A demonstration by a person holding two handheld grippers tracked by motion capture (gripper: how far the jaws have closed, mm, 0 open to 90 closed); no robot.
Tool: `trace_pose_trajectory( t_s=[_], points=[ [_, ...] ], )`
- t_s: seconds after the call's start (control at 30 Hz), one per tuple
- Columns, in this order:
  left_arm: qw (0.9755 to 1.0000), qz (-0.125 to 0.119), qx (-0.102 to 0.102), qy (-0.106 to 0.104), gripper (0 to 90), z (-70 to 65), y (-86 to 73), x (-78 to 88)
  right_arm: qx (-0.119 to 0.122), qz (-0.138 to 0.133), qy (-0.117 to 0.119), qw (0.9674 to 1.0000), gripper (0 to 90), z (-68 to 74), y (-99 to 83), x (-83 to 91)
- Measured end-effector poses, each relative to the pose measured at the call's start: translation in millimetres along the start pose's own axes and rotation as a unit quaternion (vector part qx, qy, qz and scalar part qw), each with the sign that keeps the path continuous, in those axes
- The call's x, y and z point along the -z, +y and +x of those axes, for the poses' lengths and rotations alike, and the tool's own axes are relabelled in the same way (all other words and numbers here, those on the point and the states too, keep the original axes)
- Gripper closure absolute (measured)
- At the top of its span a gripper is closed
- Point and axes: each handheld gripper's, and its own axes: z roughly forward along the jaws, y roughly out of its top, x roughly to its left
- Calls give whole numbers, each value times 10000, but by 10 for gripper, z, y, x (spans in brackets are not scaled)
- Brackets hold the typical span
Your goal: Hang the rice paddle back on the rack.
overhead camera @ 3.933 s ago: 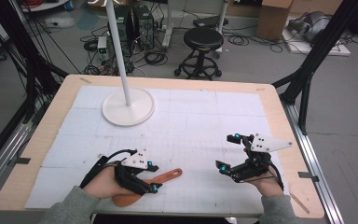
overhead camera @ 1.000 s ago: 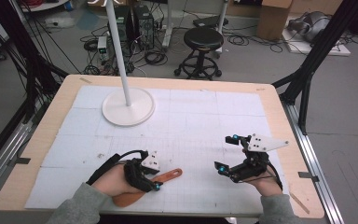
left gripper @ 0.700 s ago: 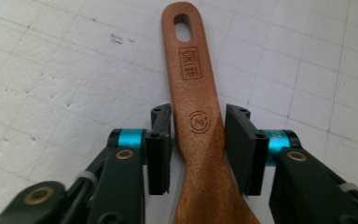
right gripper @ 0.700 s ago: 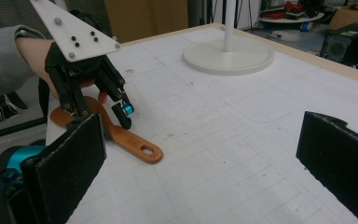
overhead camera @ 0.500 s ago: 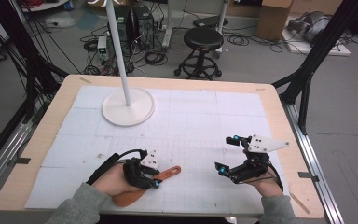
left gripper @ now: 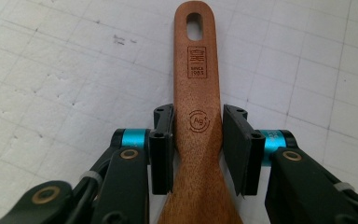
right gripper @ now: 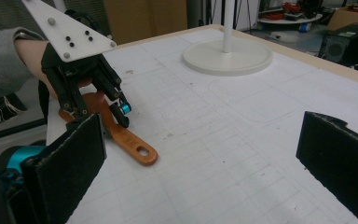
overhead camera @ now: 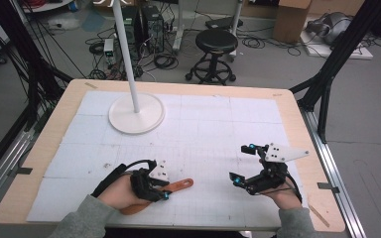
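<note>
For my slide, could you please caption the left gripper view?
Left tool closing around a wooden spatula lying on the table.

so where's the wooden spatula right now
In the high view the wooden spatula lies flat on the white mat at the table's near left edge, between the jaws of the left gripper, handle pointing toward the right gripper.

The table [overhead camera: 297, 119] has a light wooden top with a rim left bare along its edges, and a white gridded mat [overhead camera: 213, 134] covers nearly all of it. On the mat, toward ten o'clock, stands a round white base [overhead camera: 137, 116] with a thin white pole rising from its middle. Toward seven o'clock lies a brown wooden spatula [overhead camera: 176, 185], flat on the mat, its holed handle end pointing toward three o'clock.
</note>
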Motion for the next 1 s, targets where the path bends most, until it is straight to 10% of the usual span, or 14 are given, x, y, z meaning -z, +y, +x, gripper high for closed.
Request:
trace_pose_trajectory(
  t_s=[1.0],
  points=[
    [9969, -737, 239, 126, 650, 115, -121, 521, -21, 30, 7, 10000, 0, -4, -5, -8]
  ],
)
